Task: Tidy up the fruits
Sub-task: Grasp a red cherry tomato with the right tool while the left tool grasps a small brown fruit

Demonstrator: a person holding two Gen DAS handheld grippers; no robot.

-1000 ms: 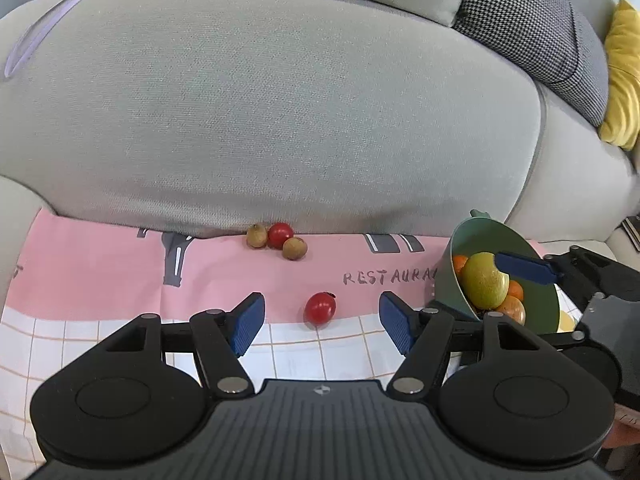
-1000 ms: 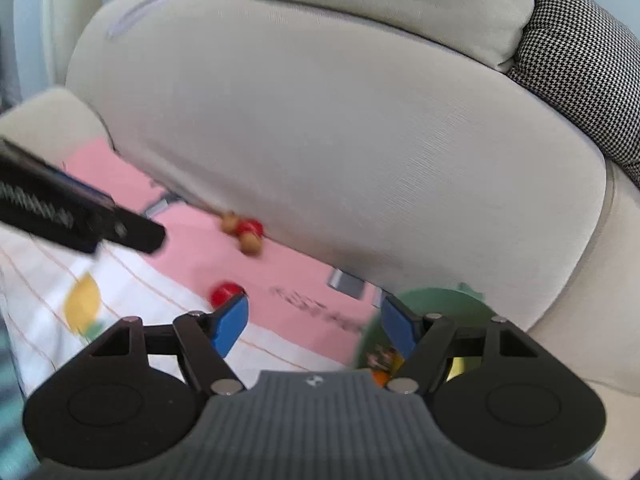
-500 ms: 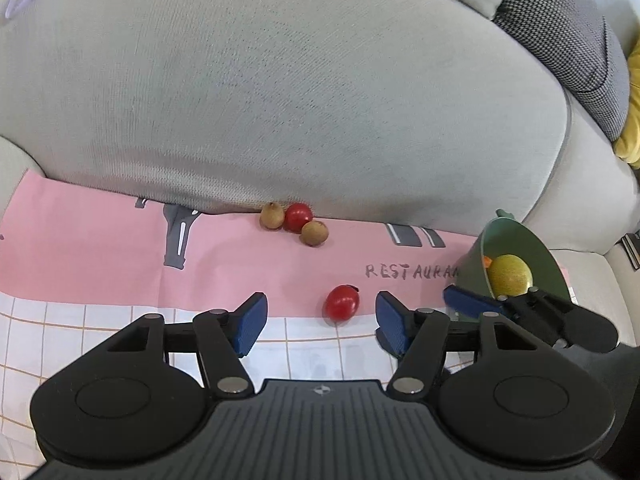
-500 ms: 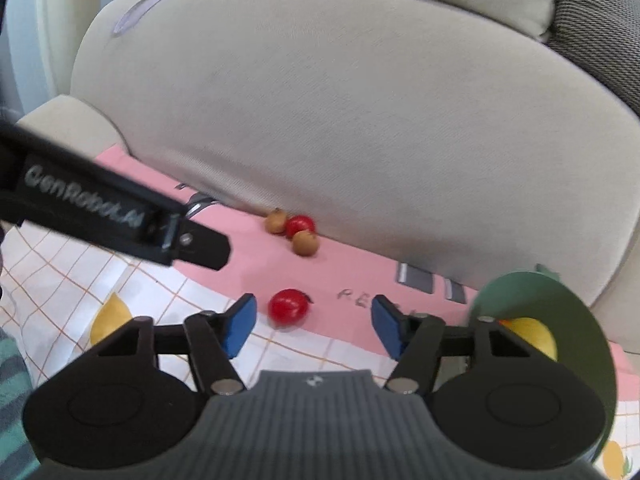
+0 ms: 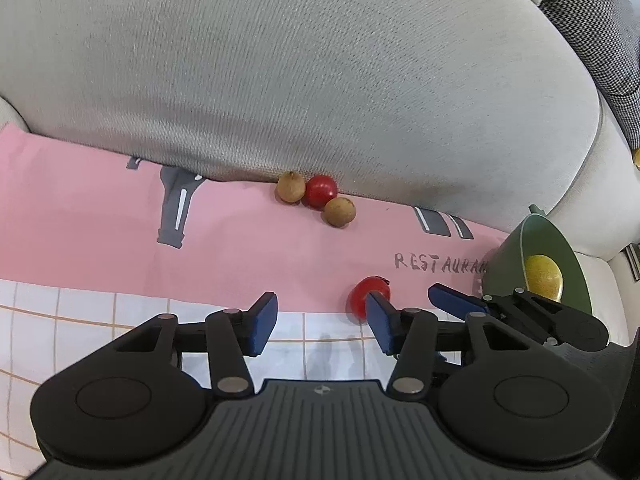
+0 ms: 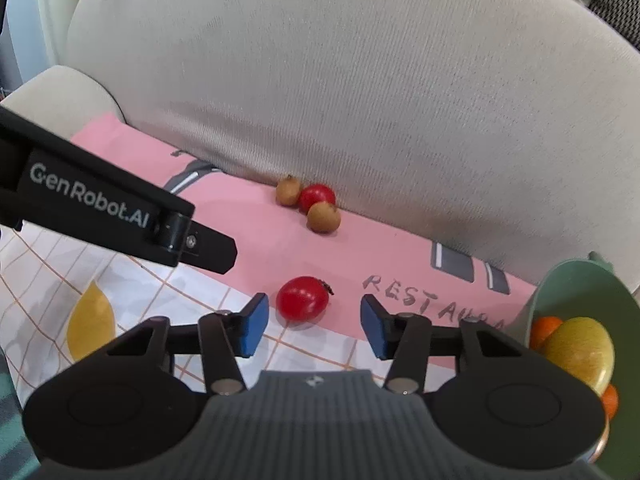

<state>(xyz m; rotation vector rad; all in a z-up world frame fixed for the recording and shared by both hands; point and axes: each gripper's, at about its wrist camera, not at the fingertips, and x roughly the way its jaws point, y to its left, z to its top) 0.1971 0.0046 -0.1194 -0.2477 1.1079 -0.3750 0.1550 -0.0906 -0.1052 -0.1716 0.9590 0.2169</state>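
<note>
The left gripper (image 5: pixel 320 320) covers the near part of its own view, and its right blue pad hides the near right edge of the loose red tomato (image 5: pixel 366 296), so from there it is unclear whether pad and fruit touch; the right wrist view shows that tomato (image 6: pixel 303 298) whole, with its dark stem, lying on the cloth (image 6: pixel 260 248) where the pink band meets the white checked part, just beyond the gap of the right gripper (image 6: pixel 312 322). Both sets of fingers stand wide open and hold nothing. Only the right wrist view shows the left gripper's body from the side, a black bar lettered "GenRobot.AI" cut off at the left edge. The green bowl (image 5: pixel 560 248) at the right is partly hidden in each view: the left wrist view shows one yellow-green fruit (image 5: pixel 543 275) in it behind the right gripper's black linkage, while the right wrist view shows that fruit (image 6: pixel 580 350) and orange ones (image 6: pixel 546 330) beside it, with the bowl's near side cut off. Far back against the grey sofa cushion (image 5: pixel 320 72) sit two brown longans (image 5: pixel 291 187) touching a second red tomato (image 5: pixel 321 191). The printed word on the cloth is cut short by the bowl.
</note>
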